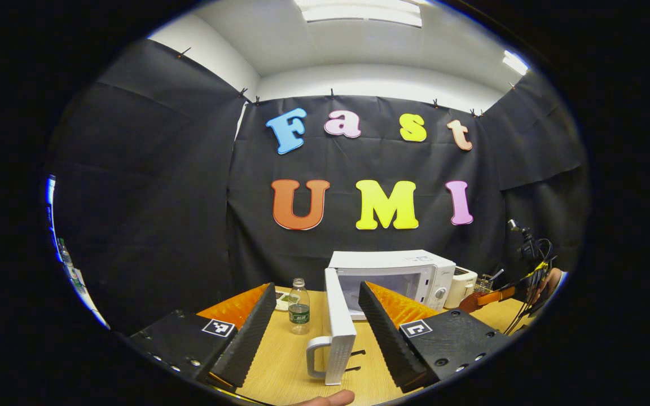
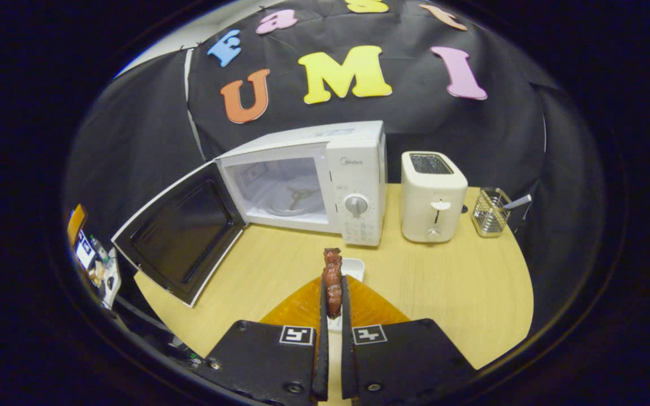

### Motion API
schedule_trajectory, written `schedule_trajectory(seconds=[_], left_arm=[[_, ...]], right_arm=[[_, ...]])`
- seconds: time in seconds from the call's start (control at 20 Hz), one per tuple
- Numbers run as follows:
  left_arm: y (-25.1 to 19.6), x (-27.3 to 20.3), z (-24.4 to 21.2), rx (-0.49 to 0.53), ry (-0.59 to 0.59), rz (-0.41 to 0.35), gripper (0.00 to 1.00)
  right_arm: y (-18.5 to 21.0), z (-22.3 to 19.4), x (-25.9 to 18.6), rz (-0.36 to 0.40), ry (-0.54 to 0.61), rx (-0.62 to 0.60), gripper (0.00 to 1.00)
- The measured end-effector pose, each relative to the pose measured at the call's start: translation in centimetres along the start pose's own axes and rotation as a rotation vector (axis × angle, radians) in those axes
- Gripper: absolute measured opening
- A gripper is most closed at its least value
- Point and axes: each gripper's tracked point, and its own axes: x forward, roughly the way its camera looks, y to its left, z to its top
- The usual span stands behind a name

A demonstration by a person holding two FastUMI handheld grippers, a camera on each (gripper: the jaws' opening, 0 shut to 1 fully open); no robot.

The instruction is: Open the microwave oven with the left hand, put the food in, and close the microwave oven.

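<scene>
A white microwave (image 1: 409, 270) (image 2: 353, 169) stands at the back of the wooden table with its door (image 1: 337, 327) (image 2: 181, 234) swung wide open, and the cavity (image 2: 282, 189) is lit with a bare turntable hub. My left gripper (image 1: 316, 316) is open, its fingers either side of the door's edge and handle (image 1: 319, 356) without touching them. My right gripper (image 2: 332, 287) is shut on a strip of brown food (image 2: 332, 279), held upright above a small white dish (image 2: 350, 269) in front of the microwave.
A white toaster (image 2: 433, 194) (image 1: 461, 286) stands right of the microwave, and a wire utensil holder (image 2: 490, 213) beyond it. A plastic water bottle (image 1: 299, 307) stands left of the open door. A fingertip (image 1: 330, 399) shows at the bottom of the left gripper view.
</scene>
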Motion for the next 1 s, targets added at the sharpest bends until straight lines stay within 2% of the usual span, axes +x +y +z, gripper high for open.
schedule_trajectory(seconds=[0.2, 0.3, 0.4, 0.6, 1.0], left_arm=[[1.0, -0.8, 0.1, -0.002, -0.004, 0.022, 0.90], [1.3, -1.5, -0.5, 0.015, 0.019, 0.017, 0.90], [2.7, -2.0, -0.4, 0.020, 0.018, 0.045, 0.90], [3.9, -2.4, -0.7, 0.010, 0.038, 0.046, 0.90], [4.7, -3.2, -2.4, 0.026, 0.099, 0.018, 0.90]], right_arm=[[3.2, 1.2, 2.5, -0.027, -0.053, 0.011, 0.12], [5.5, 2.2, 4.2, -0.013, -0.077, 0.038, 0.12], [7.3, 3.0, 5.8, -0.007, -0.085, 0.042, 0.12], [10.7, 4.9, 9.8, -0.017, -0.122, 0.071, 0.12], [13.9, 9.4, 18.5, -0.142, -0.267, 0.062, 0.12]])
